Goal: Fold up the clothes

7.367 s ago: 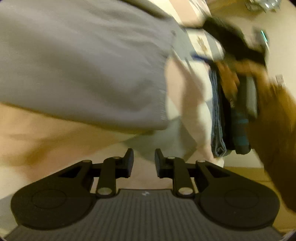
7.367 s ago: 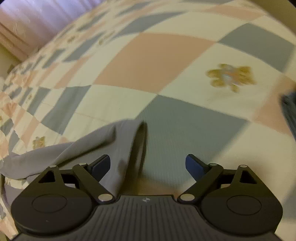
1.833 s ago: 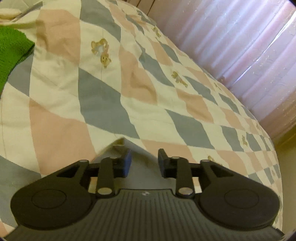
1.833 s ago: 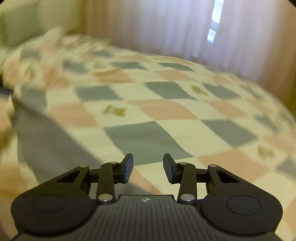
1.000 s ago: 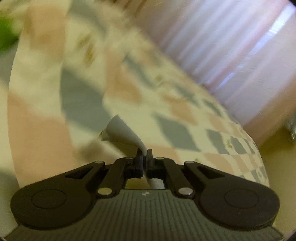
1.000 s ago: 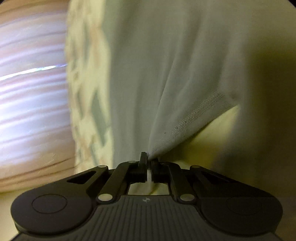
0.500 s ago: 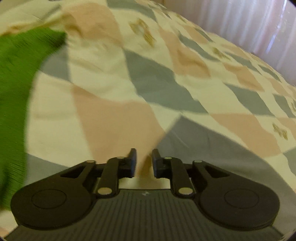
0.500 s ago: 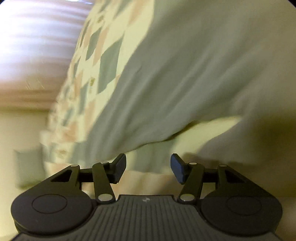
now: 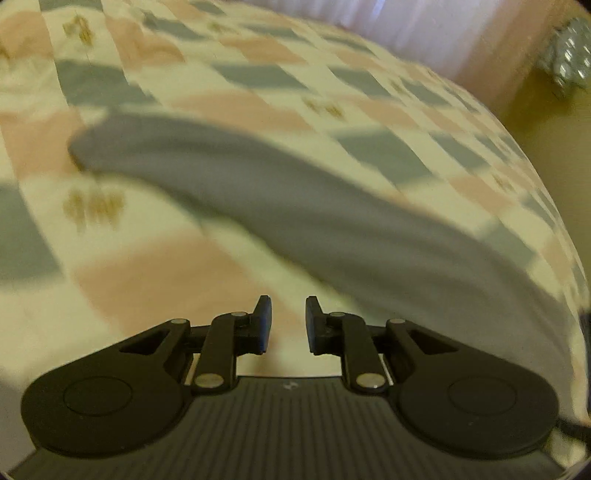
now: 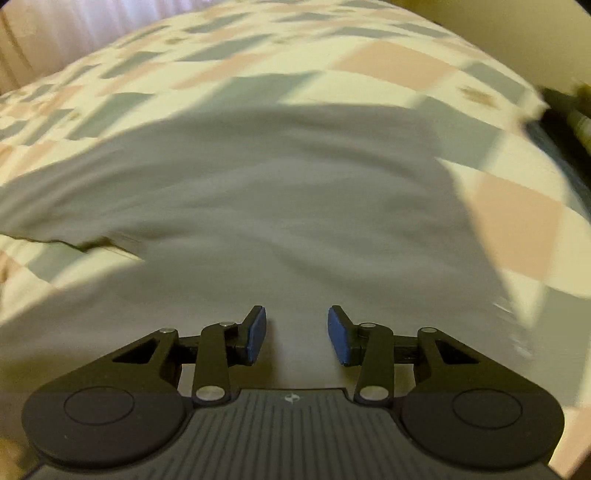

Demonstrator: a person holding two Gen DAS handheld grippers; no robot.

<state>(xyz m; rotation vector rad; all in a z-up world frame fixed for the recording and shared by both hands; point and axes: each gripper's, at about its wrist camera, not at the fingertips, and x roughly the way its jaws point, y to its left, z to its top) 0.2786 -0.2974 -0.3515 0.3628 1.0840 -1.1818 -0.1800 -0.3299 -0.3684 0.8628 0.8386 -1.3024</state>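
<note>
A grey garment (image 9: 295,206) lies spread on the checked bedspread (image 9: 184,273), running from upper left to lower right in the left wrist view. My left gripper (image 9: 288,306) hovers just short of its near edge, jaws a little apart, with nothing between them. In the right wrist view the same grey garment (image 10: 277,192) fills the middle, with a sleeve reaching left. My right gripper (image 10: 297,317) hangs over the cloth. Its jaws are closing, with only the flat cloth below showing in the gap between them. The picture is blurred by motion.
The bedspread (image 10: 399,62) is pink, grey and cream. Pale curtains (image 9: 406,22) hang behind the bed, and a shiny object (image 9: 569,55) sits on the yellowish floor (image 9: 546,122) past the bed's right edge. Dark folded clothes (image 10: 561,155) lie at the right edge.
Both grippers, shut on the grey cloth a second ago, have let go and stand open. The garment now lies on the bed. The left view swung away from the green garment.
</note>
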